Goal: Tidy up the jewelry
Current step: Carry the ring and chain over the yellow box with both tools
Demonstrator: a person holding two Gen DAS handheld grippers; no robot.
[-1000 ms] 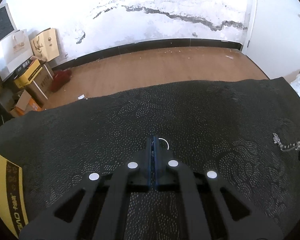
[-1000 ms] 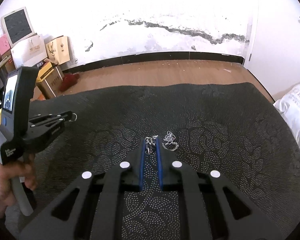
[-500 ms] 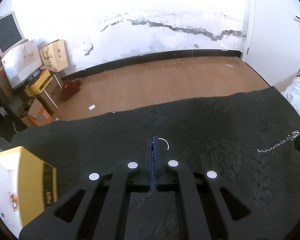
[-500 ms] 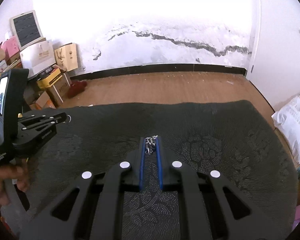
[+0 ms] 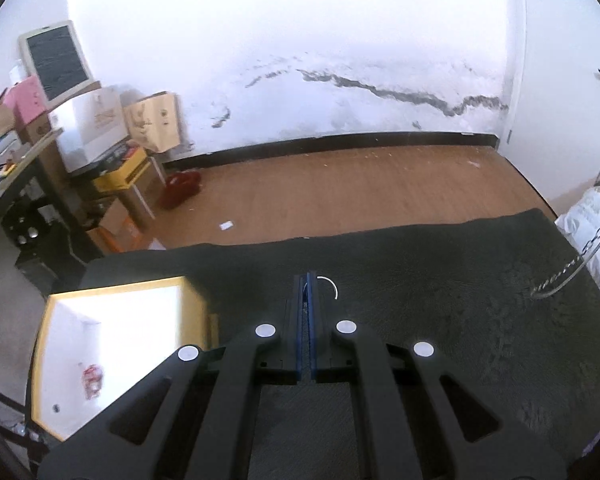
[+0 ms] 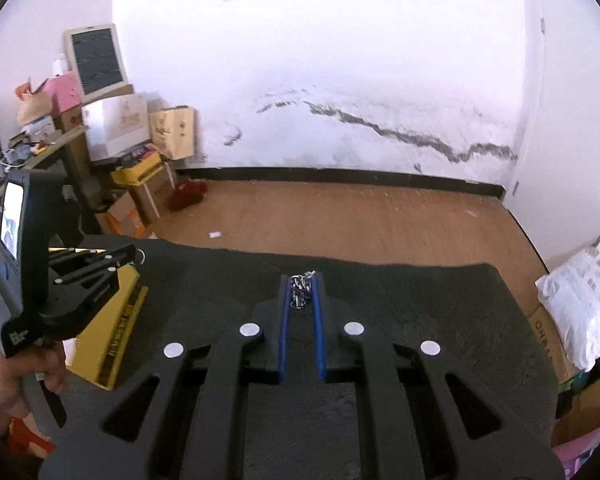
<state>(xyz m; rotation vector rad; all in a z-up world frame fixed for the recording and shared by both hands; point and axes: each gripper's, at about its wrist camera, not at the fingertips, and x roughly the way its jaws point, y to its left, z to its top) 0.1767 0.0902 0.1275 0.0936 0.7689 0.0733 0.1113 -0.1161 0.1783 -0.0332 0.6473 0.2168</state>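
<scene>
My left gripper point(image 5: 306, 280) is shut on a thin silver ring point(image 5: 330, 286) that sticks out to the right of its tips. It also shows in the right wrist view point(image 6: 134, 254), held over the yellow jewelry box point(image 6: 112, 332). That box point(image 5: 112, 344) lies open at lower left in the left wrist view, white inside, with a small red piece point(image 5: 92, 374) in it. My right gripper point(image 6: 303, 280) is shut on a bunched silver chain point(image 6: 300, 290), raised above the black patterned cloth point(image 6: 420, 312). The chain hangs down at far right in the left wrist view point(image 5: 568, 268).
Black cloth covers the table point(image 5: 440, 320). Beyond its far edge is a wooden floor point(image 5: 360, 188) and a cracked white wall. Cardboard boxes and a desk point(image 6: 112, 160) crowd the left. A white pillow point(image 6: 580, 300) lies at right.
Both grippers have risen off the cloth. The left one moved left, bringing the open yellow box into view. The right one lifted the chain up with it.
</scene>
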